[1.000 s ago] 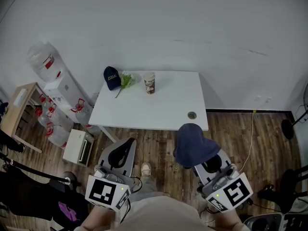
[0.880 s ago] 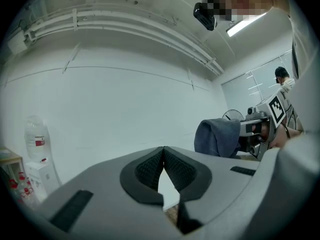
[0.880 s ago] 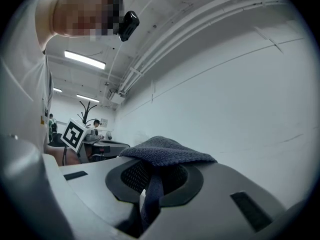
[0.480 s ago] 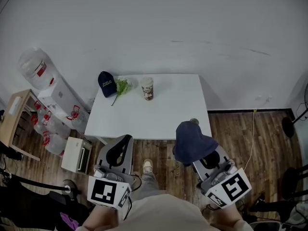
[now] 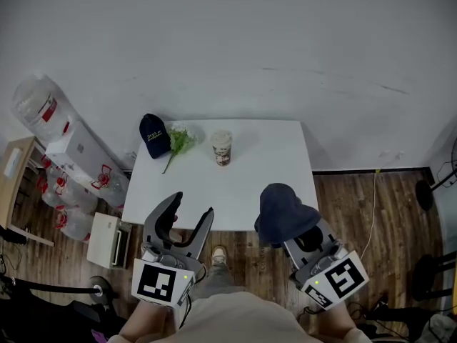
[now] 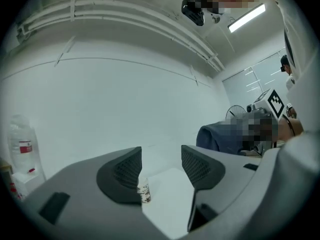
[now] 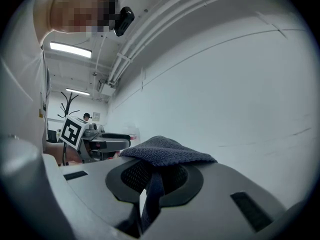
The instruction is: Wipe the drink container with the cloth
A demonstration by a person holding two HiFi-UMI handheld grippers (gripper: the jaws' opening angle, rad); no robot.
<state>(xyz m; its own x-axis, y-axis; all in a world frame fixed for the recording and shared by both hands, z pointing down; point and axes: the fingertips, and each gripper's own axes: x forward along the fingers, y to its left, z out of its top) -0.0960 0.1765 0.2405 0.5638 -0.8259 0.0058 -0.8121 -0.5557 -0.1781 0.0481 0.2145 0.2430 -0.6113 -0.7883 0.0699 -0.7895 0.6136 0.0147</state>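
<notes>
The drink container, a printed paper cup [image 5: 222, 147], stands upright at the back of the white table [image 5: 264, 170]. In the left gripper view the cup [image 6: 144, 193] shows small and far off between the jaws. My left gripper [image 5: 191, 207] hovers at the table's front edge, its jaws opening with nothing between them [image 6: 160, 166]. My right gripper [image 5: 287, 229] is shut on a dark blue cloth [image 5: 284, 211], which drapes over its jaws [image 7: 152, 179] and hides the fingertips in the head view. The cloth [image 7: 165, 151] is pinched in a fold. Both grippers are well short of the cup.
A dark blue cap [image 5: 153, 135] and a green sprig [image 5: 180, 141] lie left of the cup. Large water bottles [image 5: 39, 107], cartons [image 5: 80, 153] and a small white appliance [image 5: 107, 237] crowd the floor at the left. A white wall stands behind the table.
The left gripper's jaws have swung apart from shut. Both grippers have come closer to the table's front edge, the right one still carrying the cloth.
</notes>
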